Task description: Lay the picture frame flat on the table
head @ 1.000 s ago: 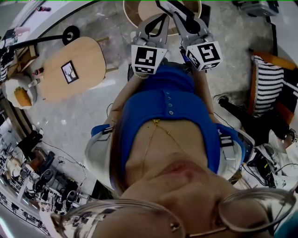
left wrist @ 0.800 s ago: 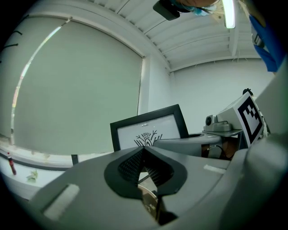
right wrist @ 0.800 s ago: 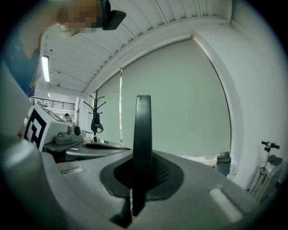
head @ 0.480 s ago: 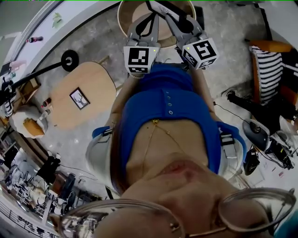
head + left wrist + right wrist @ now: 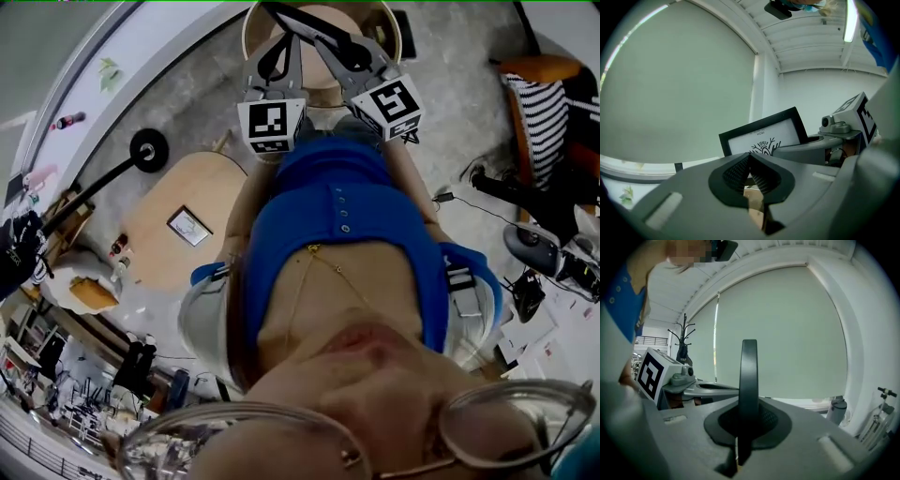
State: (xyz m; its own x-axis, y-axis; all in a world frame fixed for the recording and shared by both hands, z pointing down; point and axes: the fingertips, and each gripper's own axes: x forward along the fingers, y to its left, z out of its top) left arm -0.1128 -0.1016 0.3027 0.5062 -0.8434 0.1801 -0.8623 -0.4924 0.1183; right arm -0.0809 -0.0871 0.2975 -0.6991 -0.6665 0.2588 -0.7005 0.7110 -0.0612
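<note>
Right tongs [image 5: 749,408]: jaws drawn in narrow and clamped on the picture frame [image 5: 749,364]. From the right gripper view the frame is seen edge-on, as a thin dark strip rising upright from between the pads.

Left tongs [image 5: 750,157]: jaws drawn together, pads meeting at the far tips, nothing gripped between them. From this side the frame shows its face: black border, white sheet, a dark branching drawing. Its lower part is hidden behind the left tongs and the arm of the right tongs. It stands tilted, not flat.

Each gripper's marker cube shows in the other's view, [image 5: 858,117] and [image 5: 654,371]. The two tools sit side by side, close together.

In the head view both tongs are held out in front of the person's blue top [image 5: 337,216], over a round wooden counter [image 5: 255,28]. Whether the frame touches that counter cannot be told.

To the person's left stands a separate oval wooden counter [image 5: 159,253], with a small flat picture [image 5: 189,226] lying on it. A black lamp stand [image 5: 147,150] is near its far edge. A striped cushion [image 5: 548,112] is well apart, on the right.

A pale window blind [image 5: 787,333] fills the background of both gripper views. A coat stand [image 5: 683,336] shows at the left of the right gripper view.
</note>
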